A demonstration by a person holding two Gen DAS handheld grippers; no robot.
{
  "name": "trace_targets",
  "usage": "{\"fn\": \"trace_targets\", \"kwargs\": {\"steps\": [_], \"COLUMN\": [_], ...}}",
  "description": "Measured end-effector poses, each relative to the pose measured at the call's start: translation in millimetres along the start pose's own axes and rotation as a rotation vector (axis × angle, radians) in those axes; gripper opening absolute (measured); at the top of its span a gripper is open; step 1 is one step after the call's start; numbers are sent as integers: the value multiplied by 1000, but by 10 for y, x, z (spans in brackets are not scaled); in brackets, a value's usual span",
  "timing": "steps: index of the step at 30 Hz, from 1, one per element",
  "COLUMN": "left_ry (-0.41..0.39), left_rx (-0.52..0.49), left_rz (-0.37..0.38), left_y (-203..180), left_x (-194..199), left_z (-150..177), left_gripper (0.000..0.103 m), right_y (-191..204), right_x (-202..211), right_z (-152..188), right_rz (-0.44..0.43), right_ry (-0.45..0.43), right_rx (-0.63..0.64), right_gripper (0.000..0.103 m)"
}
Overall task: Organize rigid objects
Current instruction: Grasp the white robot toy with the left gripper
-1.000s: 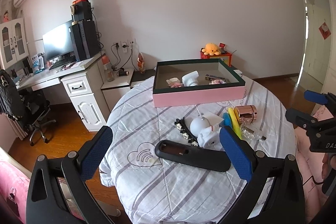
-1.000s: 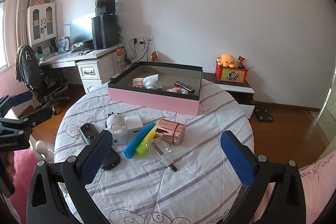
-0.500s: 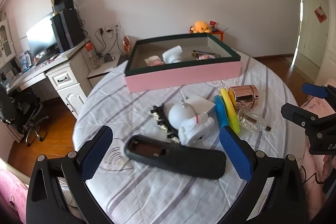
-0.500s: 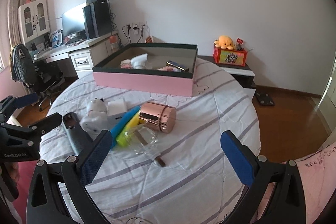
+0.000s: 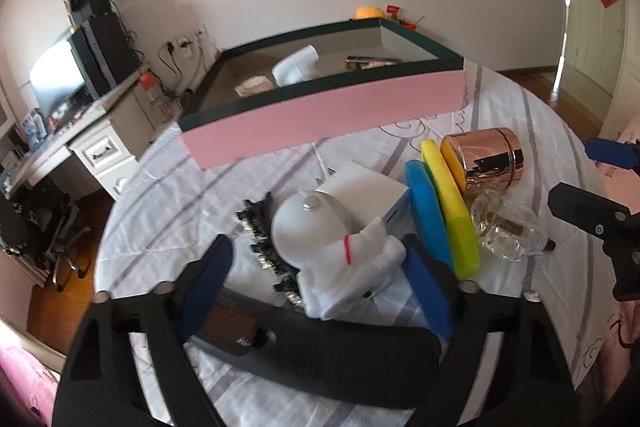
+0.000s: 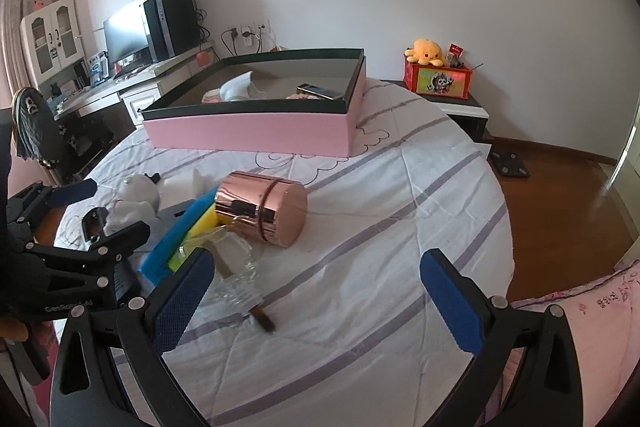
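Jaws on our left gripper (image 5: 316, 281) had just been narrowing, its blue pads flanking the white astronaut figure (image 5: 340, 259) and the black case (image 5: 320, 355) without clearly pressing either, while our right gripper (image 6: 316, 303) stood spread wide over bare striped cloth (image 6: 380, 287), holding nothing. Crowding the figure were a black hair clip (image 5: 264, 247), a white box (image 5: 368, 191), blue and yellow sponges (image 5: 440, 211), a rose-gold canister (image 6: 262, 213) and a glass bottle (image 6: 236, 267). Beyond them sat the pink-sided tray (image 6: 248, 133), already holding a few items.
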State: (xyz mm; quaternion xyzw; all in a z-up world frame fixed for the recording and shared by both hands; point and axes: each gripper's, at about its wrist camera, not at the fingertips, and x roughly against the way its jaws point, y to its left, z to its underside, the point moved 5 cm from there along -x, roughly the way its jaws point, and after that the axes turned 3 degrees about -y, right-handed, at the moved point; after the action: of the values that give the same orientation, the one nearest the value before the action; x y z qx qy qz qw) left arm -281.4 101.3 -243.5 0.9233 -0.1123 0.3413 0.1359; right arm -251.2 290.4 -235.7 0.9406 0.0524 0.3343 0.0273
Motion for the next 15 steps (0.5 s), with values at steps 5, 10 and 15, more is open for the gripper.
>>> {"fn": "trace_targets", "kwargs": {"steps": [5,10,15], "left_ry": [8,-10,-38], "left_rx": [-5,29,46], "left_rz": [30,64,72], "left_y": [-55,21,122], "left_x": [-80,10,131], "left_z": [22,10,8], "left_gripper": [65,53,53], "right_y": [-6,22,94], "right_x": [-77,-104,-127], "right_z": [18,32,-20], "right_rz": [-2,0,-1], "right_ry": [16,24,20], "right_rx": [0,0,0], "right_gripper": [103,103,103]}}
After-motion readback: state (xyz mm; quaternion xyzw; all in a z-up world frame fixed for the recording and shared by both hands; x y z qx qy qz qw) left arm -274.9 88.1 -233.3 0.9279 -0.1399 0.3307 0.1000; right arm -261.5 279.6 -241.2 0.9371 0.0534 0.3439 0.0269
